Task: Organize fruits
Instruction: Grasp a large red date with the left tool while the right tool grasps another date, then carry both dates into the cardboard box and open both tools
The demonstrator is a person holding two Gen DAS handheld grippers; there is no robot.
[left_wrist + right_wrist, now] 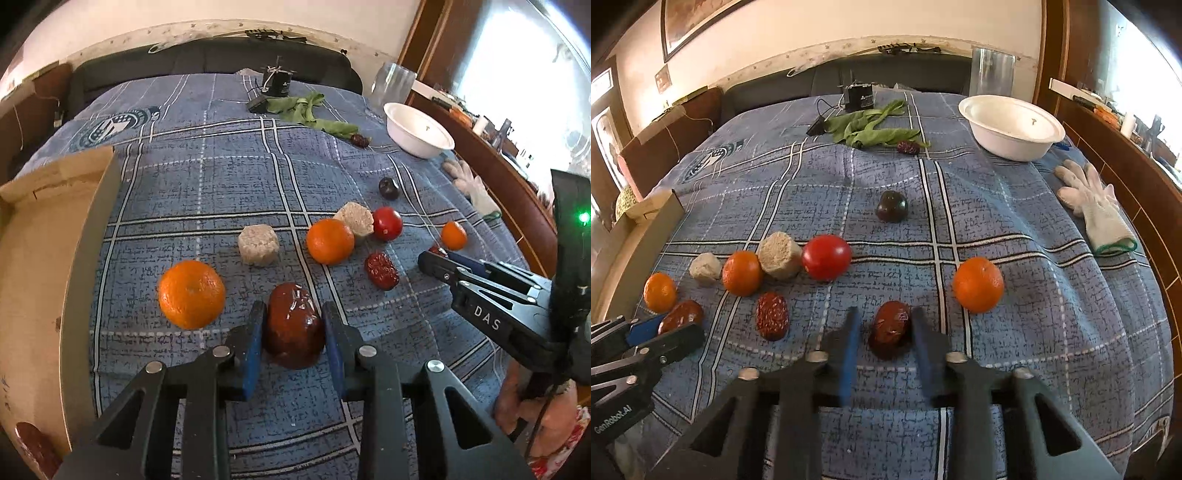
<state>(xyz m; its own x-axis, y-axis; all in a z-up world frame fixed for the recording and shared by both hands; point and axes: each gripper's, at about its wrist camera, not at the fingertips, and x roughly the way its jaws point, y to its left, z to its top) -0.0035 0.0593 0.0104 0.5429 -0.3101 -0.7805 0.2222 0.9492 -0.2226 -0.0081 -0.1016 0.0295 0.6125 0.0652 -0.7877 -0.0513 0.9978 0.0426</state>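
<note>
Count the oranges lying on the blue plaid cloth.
3. One orange lies right of the right gripper; a second touches the beige block; a third lies far left by the left gripper. None looks hidden.

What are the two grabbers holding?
Each hand-held gripper pinches a red date by its sides: left on the glossy date, right on the wrinkled date.

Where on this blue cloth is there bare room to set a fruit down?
Free: the stretch between the cardboard box, the green leaves and the near orange; also between the white bowl, white glove and dark plum. Crowded: around the tomato.
</note>
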